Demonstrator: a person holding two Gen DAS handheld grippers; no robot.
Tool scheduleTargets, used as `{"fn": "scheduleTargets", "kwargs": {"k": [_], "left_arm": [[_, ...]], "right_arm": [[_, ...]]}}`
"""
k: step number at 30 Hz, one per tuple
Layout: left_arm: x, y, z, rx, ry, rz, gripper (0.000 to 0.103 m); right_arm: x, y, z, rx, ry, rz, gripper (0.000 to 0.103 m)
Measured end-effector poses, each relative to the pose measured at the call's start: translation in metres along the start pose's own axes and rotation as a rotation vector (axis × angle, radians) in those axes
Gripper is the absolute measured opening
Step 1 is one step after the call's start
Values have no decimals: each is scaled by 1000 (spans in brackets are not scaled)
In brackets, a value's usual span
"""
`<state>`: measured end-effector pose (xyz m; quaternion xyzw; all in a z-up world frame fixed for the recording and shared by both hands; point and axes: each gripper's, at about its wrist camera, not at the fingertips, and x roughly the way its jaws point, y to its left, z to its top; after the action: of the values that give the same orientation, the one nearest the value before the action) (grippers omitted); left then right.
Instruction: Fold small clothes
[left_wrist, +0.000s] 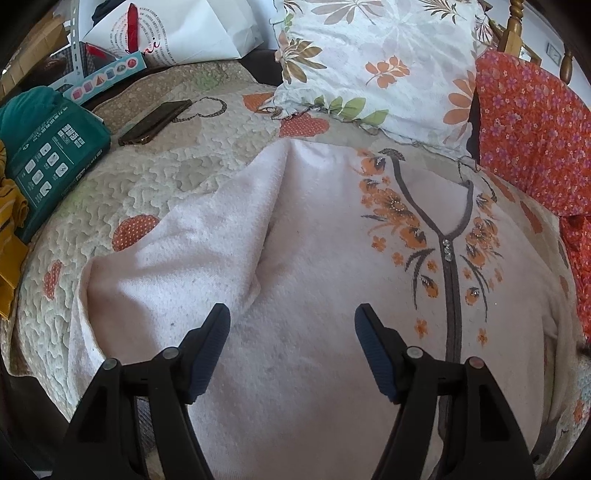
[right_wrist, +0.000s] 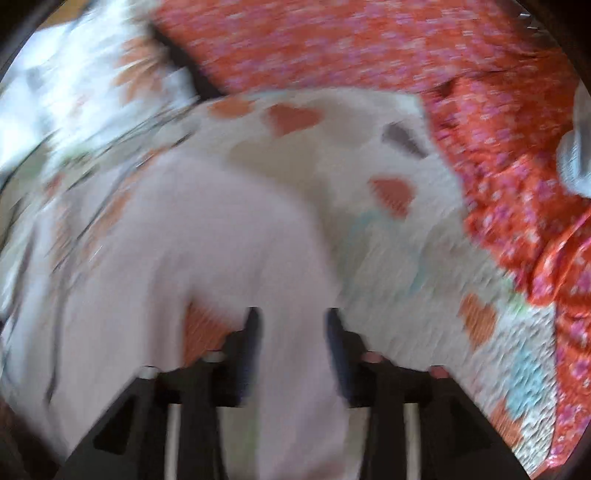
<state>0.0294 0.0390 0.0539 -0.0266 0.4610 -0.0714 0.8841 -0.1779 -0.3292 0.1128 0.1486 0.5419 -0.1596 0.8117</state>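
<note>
- The left gripper (left_wrist: 291, 325) is seen nearest in the left wrist view, its jaws set wide apart with nothing between them, held over the top (left_wrist: 314, 280).
- The top, pale pink, is spread face up on the bed (left_wrist: 147, 184), which is covered by a quilt with orange hearts.
- A grey placket with small stones and orange flower print is shown on the top's chest, right of the left gripper.
- One sleeve (left_wrist: 177, 243) is seen folded in toward the body, with a raised crease beside it.
- In the blurred right wrist view, the right gripper (right_wrist: 293, 321) is seen with pink cloth of the top (right_wrist: 207, 236) running between its jaws; whether it is clamped cannot be told.
- Farther off, a dark phone (left_wrist: 155, 122) and a green box (left_wrist: 51, 162) are laid near the bed's left edge.
- A floral pillow (left_wrist: 369, 62) is set at the bed's far edge, with an orange flowered cloth (left_wrist: 532, 129) to its right.
</note>
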Motion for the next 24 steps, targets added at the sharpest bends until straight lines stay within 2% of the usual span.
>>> {"fn": "scheduleTargets", "kwargs": {"k": [2, 6, 11, 16, 17, 18, 19, 24], "left_arm": [[2, -1, -3, -6, 15, -7, 70], [5, -3, -9, -7, 38, -14, 70], [6, -3, -14, -12, 50, -19, 70], [7, 4, -15, -43, 64, -28, 70], [7, 6, -14, -48, 66, -28, 70], [7, 7, -15, -54, 67, -28, 70], [7, 8, -15, -58, 67, -28, 70], [4, 8, -14, -63, 59, -34, 70]], "right_arm": [[-12, 18, -32, -89, 39, 38, 59], [-20, 47, -80, -240, 84, 15, 59], [-3, 81, -124, -471, 124, -119, 59], [14, 91, -150, -611, 124, -274, 56], [14, 89, -150, -607, 117, -277, 40], [11, 85, -147, -569, 113, -254, 11], [7, 79, -142, -531, 106, -242, 8], [-48, 26, -93, -290, -73, -243, 8]]}}
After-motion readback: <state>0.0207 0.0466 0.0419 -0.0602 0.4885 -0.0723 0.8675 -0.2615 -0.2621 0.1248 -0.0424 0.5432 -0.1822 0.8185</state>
